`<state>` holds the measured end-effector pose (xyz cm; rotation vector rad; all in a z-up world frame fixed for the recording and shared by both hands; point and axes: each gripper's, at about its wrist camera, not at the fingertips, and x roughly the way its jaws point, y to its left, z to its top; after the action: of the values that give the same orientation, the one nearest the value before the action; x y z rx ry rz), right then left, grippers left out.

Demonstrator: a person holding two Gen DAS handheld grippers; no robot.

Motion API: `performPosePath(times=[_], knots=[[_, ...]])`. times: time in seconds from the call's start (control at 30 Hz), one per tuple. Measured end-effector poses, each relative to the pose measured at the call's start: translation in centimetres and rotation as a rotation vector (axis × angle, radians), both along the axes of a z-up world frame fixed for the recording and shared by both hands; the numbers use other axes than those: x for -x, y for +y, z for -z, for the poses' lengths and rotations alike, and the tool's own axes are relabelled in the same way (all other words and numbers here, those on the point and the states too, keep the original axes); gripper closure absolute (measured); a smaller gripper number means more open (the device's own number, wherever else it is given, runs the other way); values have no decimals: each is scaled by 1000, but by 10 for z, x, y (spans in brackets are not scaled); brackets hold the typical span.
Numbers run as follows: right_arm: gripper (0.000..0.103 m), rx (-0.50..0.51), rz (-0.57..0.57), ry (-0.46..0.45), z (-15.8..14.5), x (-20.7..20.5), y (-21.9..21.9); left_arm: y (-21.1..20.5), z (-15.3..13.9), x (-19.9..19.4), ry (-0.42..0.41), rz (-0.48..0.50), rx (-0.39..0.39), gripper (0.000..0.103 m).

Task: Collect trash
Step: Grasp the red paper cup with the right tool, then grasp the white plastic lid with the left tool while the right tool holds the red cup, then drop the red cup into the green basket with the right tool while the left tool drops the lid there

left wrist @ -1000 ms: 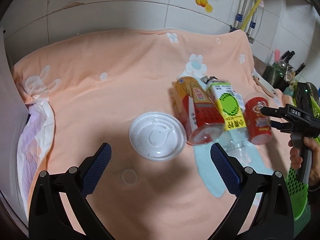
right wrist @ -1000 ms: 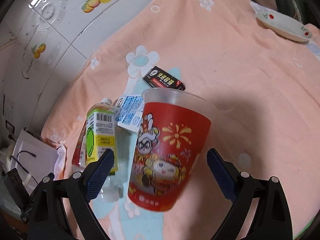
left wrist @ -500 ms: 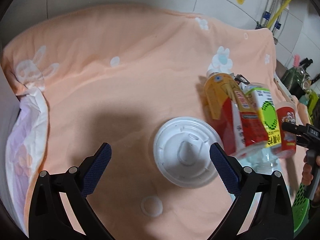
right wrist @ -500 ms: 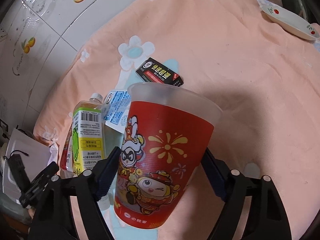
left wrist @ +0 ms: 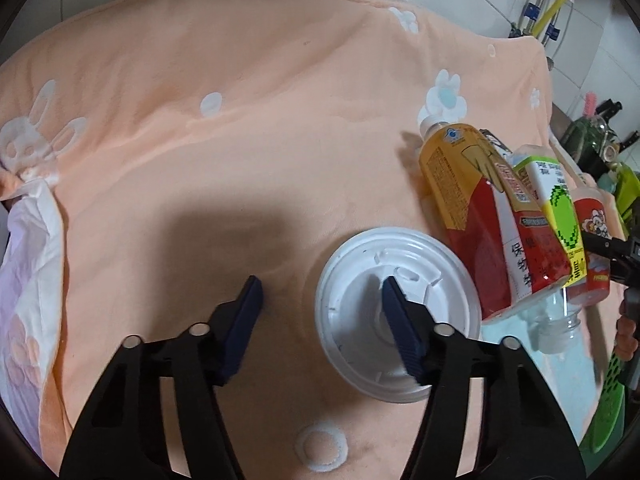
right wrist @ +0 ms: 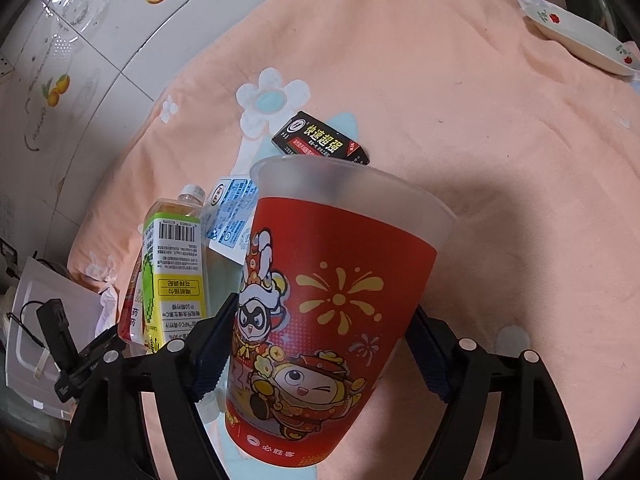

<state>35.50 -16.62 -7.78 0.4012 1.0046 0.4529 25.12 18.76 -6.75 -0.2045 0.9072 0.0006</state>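
Observation:
A white plastic lid (left wrist: 432,280) lies flat on the peach cloth (left wrist: 240,120). My left gripper (left wrist: 320,284) hovers low over it with jaws closing. Its right finger (left wrist: 400,332) is above the lid's middle and its left finger (left wrist: 244,320) is over bare cloth, so the lid's left rim lies between them, untouched. My right gripper (right wrist: 324,308) is shut on a red printed cup (right wrist: 332,300), held tilted, and its jaws are still tightening. The cup (left wrist: 592,240) also shows at the right edge of the left wrist view.
Two bottles lie side by side: a yellow-red one (left wrist: 472,208) and a green-labelled one (right wrist: 172,264). Behind the cup are a black packet (right wrist: 320,144) and a blue-white wrapper (right wrist: 232,208). A white plate (right wrist: 580,40) sits far right. A green basket (left wrist: 608,412) stands beside the cloth.
My left gripper came down close over the lid and its jaws narrowed. The right jaws, wide apart a second ago, have closed onto the red cup.

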Motion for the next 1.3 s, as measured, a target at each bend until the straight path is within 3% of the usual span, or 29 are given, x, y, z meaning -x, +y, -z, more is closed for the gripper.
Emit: performPosePath(times=[0.17, 0.4, 0.53, 0.8, 0.87, 0.97, 1.3], knots=[[28, -9, -1, -18, -1, 9, -5, -8, -2, 3, -18, 33, -23, 67], [28, 6, -19, -69, -13, 29, -8, -6, -4, 10, -30, 13, -39, 69], [28, 4, -35, -89, -19, 39, -8, -2, -3, 9, -21, 22, -2, 76], [28, -15, -55, -136, -29, 68, -9, 2, 1, 8, -12, 14, 58, 77], [28, -23, -55, -146, -30, 77, -13, 1, 1, 10, -14, 24, 63, 84], [28, -26, -51, -166, -34, 93, -21, -1, -1, 17, -22, 16, 45, 94], [28, -34, -32, -231, -43, 151, -50, -1, -19, 68, -77, -30, 88, 99]])
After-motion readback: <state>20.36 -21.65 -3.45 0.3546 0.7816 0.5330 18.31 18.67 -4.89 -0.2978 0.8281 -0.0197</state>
